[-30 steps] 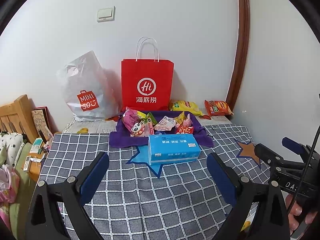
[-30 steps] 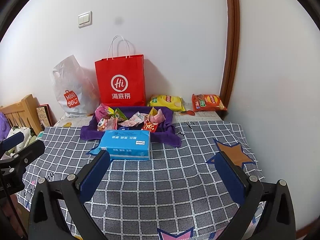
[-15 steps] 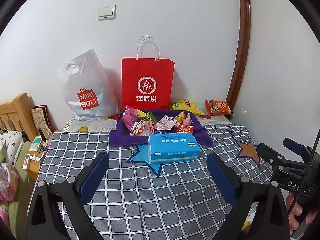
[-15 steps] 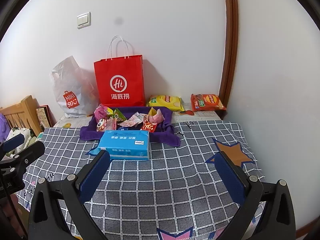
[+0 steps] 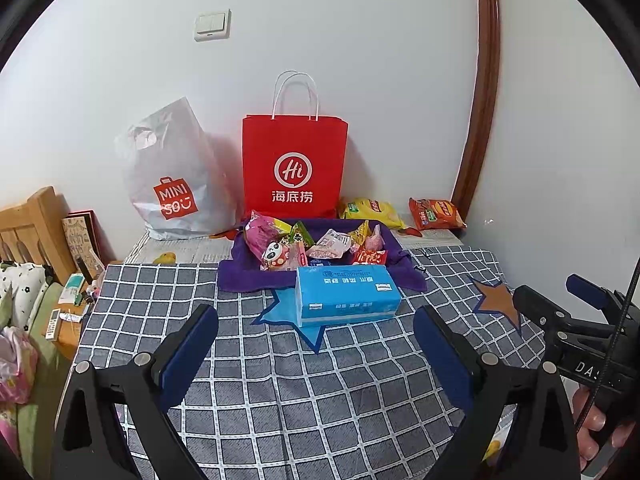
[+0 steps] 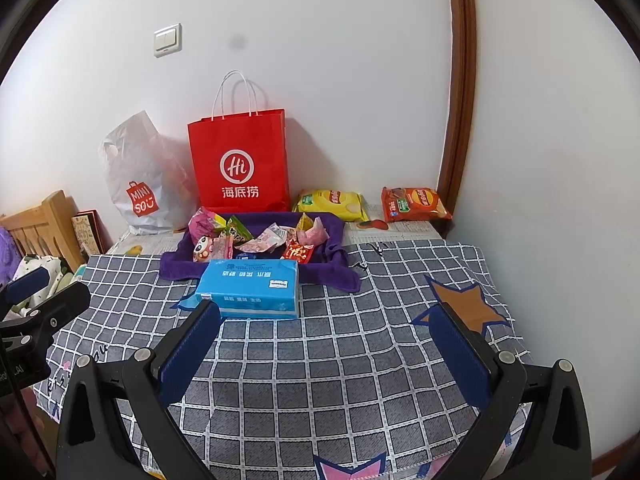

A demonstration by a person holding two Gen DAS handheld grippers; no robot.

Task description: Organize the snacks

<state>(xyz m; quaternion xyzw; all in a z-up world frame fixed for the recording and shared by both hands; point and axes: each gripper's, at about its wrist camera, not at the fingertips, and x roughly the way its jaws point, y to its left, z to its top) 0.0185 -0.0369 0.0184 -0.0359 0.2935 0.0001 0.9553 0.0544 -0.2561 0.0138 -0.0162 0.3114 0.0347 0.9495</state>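
Observation:
Several small snack packets [image 5: 316,242] [image 6: 256,238] lie heaped on a purple cloth [image 5: 240,276] [image 6: 176,266] at the back of the checked blanket. A yellow chip bag [image 5: 372,211] [image 6: 332,203] and an orange chip bag [image 5: 436,213] [image 6: 414,203] lie by the wall to its right. A blue tissue pack [image 5: 346,295] [image 6: 250,288] sits in front of the cloth. My left gripper [image 5: 316,344] and right gripper [image 6: 324,340] both stand open and empty, well short of the tissue pack. The right gripper's body [image 5: 580,332] shows at the left view's right edge.
A red paper bag [image 5: 294,168] [image 6: 240,160] and a white plastic shopping bag [image 5: 172,176] [image 6: 140,178] stand against the wall behind the snacks. A wooden bed frame [image 5: 28,224] and small items lie off the blanket's left edge. The wall corner closes the right side.
Both views have shifted only slightly; the scene sits a touch lower and nearer. Nothing on the blanket has moved, and both grippers stay open.

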